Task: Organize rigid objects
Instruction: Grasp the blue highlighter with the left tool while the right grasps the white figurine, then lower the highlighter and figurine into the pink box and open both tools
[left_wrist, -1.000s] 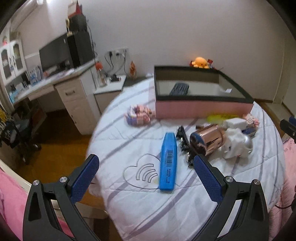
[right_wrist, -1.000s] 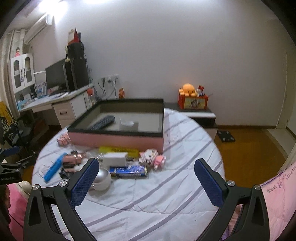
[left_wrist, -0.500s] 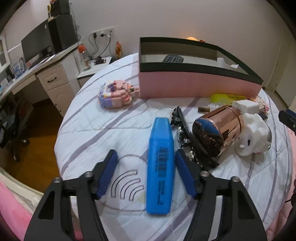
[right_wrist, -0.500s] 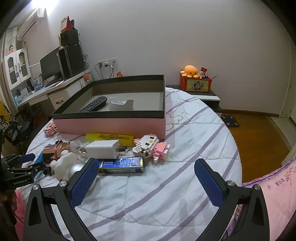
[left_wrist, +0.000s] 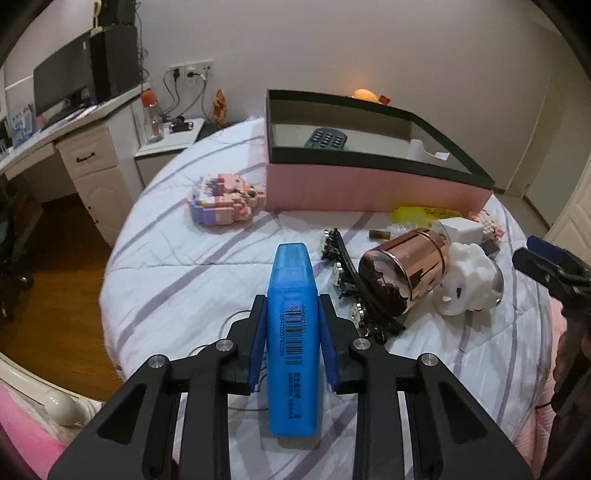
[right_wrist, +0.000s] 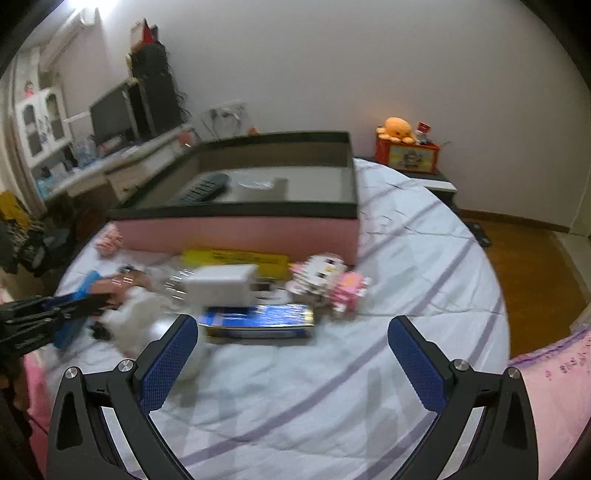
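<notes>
Blue highlighter (left_wrist: 292, 325) lay flat on the round bed (left_wrist: 177, 273), cap end toward the pink box (left_wrist: 369, 188), pinched at mid-body between the blue pads (left_wrist: 257, 339) of the left gripper (left_wrist: 291, 341), whose jaws had just been closing onto it. Just right of it, a black hair clip (left_wrist: 345, 273), then a copper cup (left_wrist: 402, 273) on its side, touching a white figure (left_wrist: 465, 280). Behind those, a white charger (left_wrist: 461, 230) and a yellow pack (left_wrist: 421, 214) against the box wall. Off to the left of the box, apart from the rest, a pastel block toy (left_wrist: 221, 199). Inside the box, a black remote (left_wrist: 327, 138) and a white holder (left_wrist: 424, 149).

Right gripper (right_wrist: 291, 354) hung above bare bedsheet, jaws spread wide, nothing between them. Beyond its left pad (right_wrist: 168, 363), a blue foil pack (right_wrist: 258, 321), blurred, with a pink-and-white block toy (right_wrist: 328, 282) to its right. Further back on a nightstand, a red box (right_wrist: 406, 157) with an orange plush (right_wrist: 397, 129) on top. At the left of the room, a desk (left_wrist: 55, 129) with a monitor (left_wrist: 62, 83)
</notes>
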